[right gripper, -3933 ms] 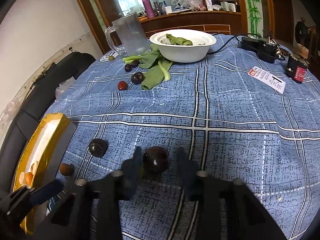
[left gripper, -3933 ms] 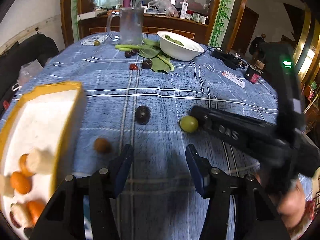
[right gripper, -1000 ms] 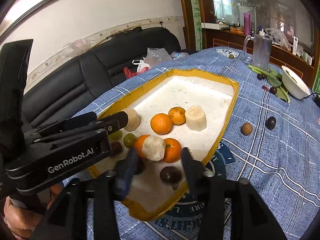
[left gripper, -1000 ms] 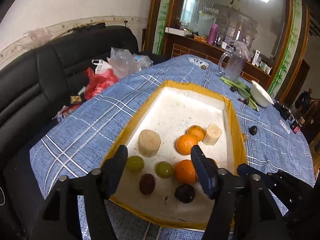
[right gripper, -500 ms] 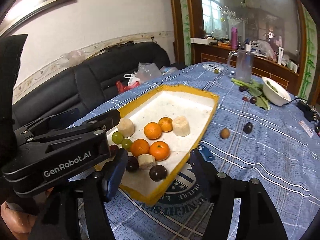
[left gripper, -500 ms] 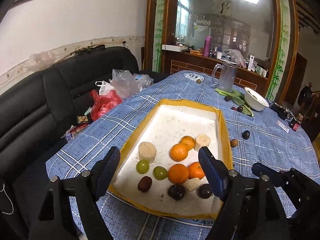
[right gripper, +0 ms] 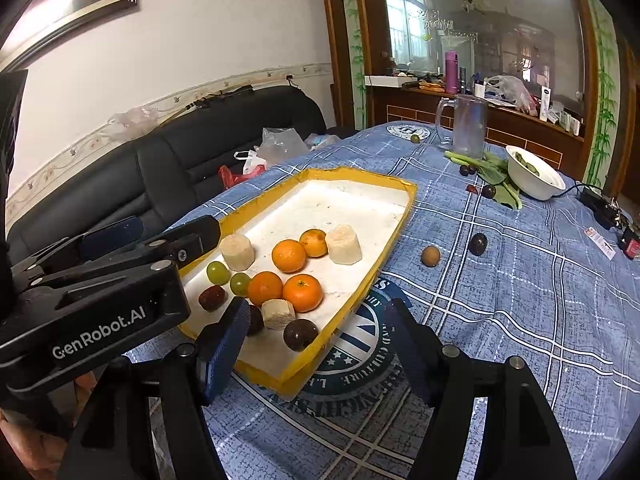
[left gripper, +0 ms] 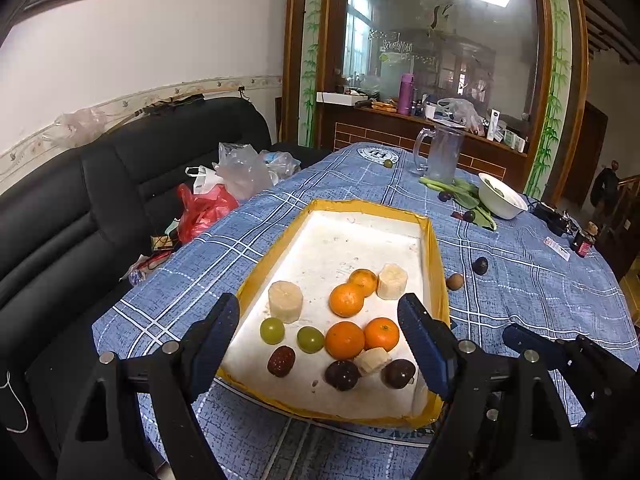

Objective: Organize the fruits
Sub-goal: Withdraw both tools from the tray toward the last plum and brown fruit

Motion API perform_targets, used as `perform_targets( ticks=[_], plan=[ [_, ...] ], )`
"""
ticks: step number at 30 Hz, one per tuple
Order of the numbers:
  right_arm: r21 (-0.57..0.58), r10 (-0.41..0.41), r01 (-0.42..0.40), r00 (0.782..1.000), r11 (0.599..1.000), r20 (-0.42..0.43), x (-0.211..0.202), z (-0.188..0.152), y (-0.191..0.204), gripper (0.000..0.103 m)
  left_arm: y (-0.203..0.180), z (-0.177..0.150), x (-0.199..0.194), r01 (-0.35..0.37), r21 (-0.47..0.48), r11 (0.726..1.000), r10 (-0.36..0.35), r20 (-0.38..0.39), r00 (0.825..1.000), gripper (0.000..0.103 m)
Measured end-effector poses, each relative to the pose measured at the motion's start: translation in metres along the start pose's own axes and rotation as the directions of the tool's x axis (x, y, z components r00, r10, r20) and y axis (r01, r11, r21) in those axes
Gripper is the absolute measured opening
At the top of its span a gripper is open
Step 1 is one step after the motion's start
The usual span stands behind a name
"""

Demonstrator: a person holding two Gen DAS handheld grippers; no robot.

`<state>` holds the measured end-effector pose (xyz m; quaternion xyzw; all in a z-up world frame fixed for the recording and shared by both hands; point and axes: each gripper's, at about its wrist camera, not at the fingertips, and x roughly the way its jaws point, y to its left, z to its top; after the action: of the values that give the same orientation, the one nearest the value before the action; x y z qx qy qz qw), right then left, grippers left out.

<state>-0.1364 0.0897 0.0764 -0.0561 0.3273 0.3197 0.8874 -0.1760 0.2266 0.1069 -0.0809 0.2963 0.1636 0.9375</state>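
Blue plaid-clothed bench [left gripper: 520, 300] carrying a yellow-rimmed white foam tray [left gripper: 352, 205] of oranges, grapes and dark fruits; left gripper [left gripper: 320, 340] open and empty, right gripper [right gripper: 316, 344] just opening, empty; next, fetch the small brown round fruit [right gripper: 430, 256] beside the tray.

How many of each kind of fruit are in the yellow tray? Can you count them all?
In the yellow tray:
Oranges: 4
Banana pieces: 3
Green grapes: 2
Dark round fruits: 2
Red date: 1
Total: 12
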Motion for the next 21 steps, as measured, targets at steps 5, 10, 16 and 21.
perform_targets(
  ticks=[5, 10, 16, 21],
  plan=[
    [-0.001, -0.001, 0.001, 1.0, 1.0, -0.002, 0.0, -0.002, -0.001, 0.077, -0.001, -0.001, 0.0, 0.001, 0.008, 1.0, -0.001, -0.006, 1.0, 0.081],
    [0.007, -0.001, 0.001, 1.0, 1.0, -0.011, 0.001, -0.004, -0.006, 0.078, -0.004, -0.003, 0.004, 0.004, 0.017, 1.0, -0.003, -0.022, 1.0, 0.081],
    [0.026, -0.003, 0.004, 1.0, 1.0, -0.029, 0.006, -0.007, -0.016, 0.078, -0.009, -0.005, 0.012, 0.011, 0.029, 1.0, -0.009, -0.046, 0.999, 0.081],
    [0.034, -0.023, 0.024, 0.999, 0.999, -0.034, 0.004, -0.007, -0.031, 0.078, -0.015, -0.006, 0.02, 0.021, 0.04, 0.999, -0.018, -0.072, 0.997, 0.081]
  ],
)
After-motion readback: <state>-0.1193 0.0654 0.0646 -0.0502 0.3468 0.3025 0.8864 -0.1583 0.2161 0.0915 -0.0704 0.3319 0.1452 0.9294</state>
